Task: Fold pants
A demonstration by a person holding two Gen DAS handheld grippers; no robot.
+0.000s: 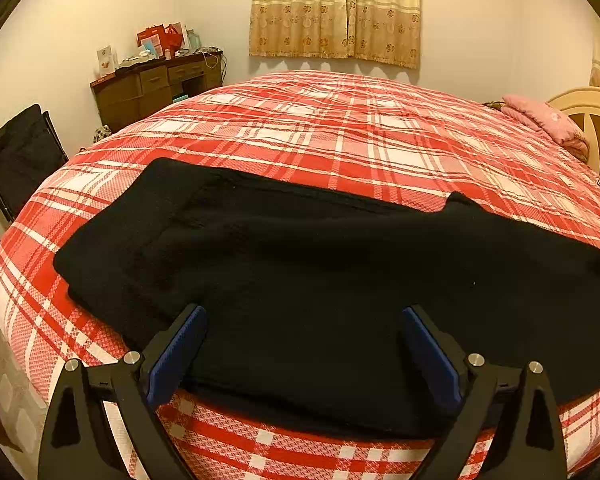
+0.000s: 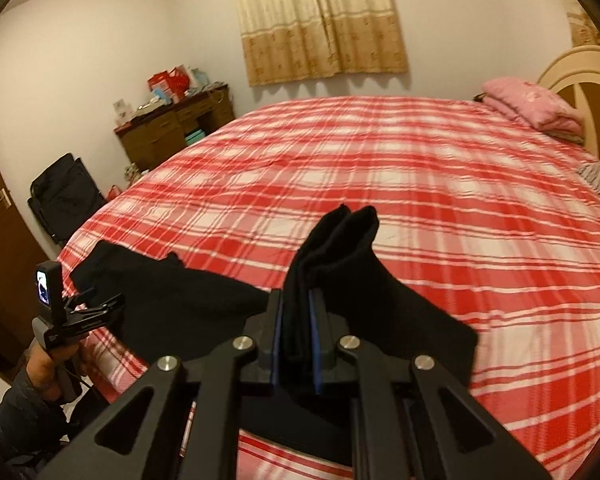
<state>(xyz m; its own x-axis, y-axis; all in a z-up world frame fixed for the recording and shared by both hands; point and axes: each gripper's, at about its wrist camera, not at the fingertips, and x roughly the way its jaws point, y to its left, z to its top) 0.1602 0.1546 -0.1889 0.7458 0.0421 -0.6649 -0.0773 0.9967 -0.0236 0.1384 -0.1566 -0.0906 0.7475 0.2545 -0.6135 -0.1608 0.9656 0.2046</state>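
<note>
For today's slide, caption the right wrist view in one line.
Right tongs clamp a bunched end of black pants above the plaid bed.

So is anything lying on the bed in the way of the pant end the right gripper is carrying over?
Nothing visible. The right gripper is shut on the pants end, and only bare plaid bedspread lies around it. The pink bedding sits far off by the headboard.

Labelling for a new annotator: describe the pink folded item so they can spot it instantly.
Start at the bed with the red plaid cover. Follow it to the cream headboard; the pink folded quilt lies beside it. It is plain pink, unlike the cover.
</note>
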